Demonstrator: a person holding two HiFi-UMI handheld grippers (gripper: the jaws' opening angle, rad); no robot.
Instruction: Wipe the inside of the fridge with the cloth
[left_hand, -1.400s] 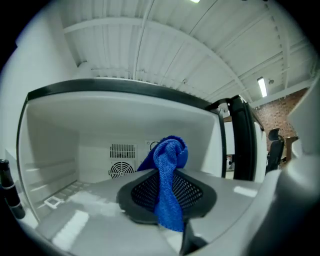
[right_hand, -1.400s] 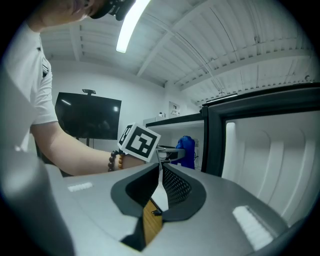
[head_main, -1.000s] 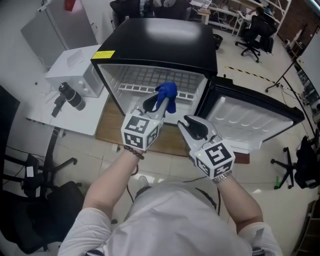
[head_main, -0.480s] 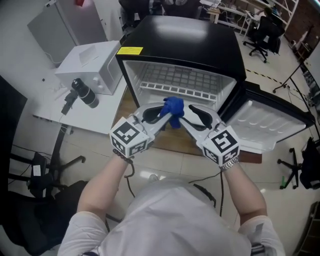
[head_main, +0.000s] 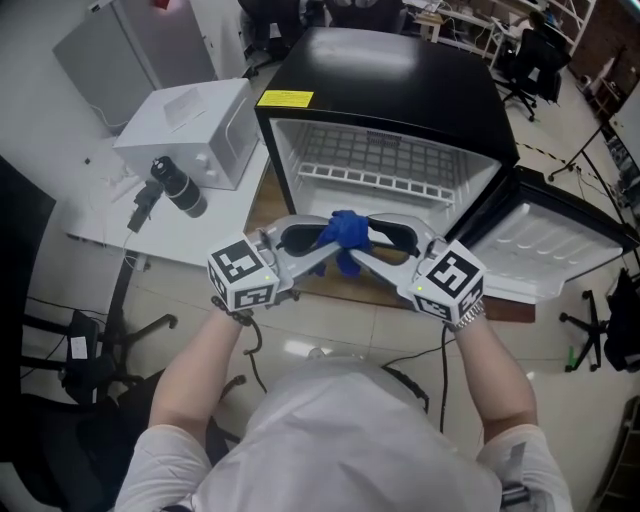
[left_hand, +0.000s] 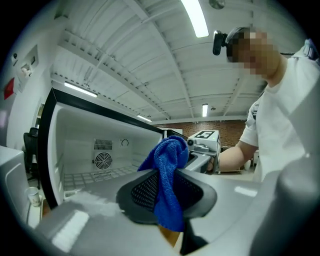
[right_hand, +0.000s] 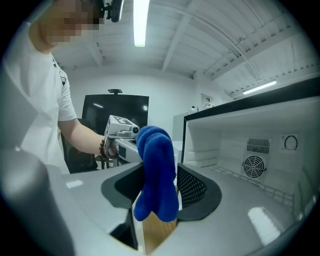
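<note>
Wiping not started, as far as I can judge: blue cloth (head_main: 346, 229) is outside the mini fridge (head_main: 400, 70), in the air just in front of the opening. Door (head_main: 540, 250) already swung open, interior looks bare apart from the wire shelf (head_main: 385, 160).

Left gripper (head_main: 332, 241) is clamped on the cloth. Right gripper (head_main: 362, 242) is nose to nose with it; its jaws have just been opening and stand wide, with the cloth hanging between them but not pinched. Looks like a handover. All the wiping is left.

Only the head view shows the door. Only the gripper views show the fan grille (left_hand: 103, 160) on the back wall.
</note>
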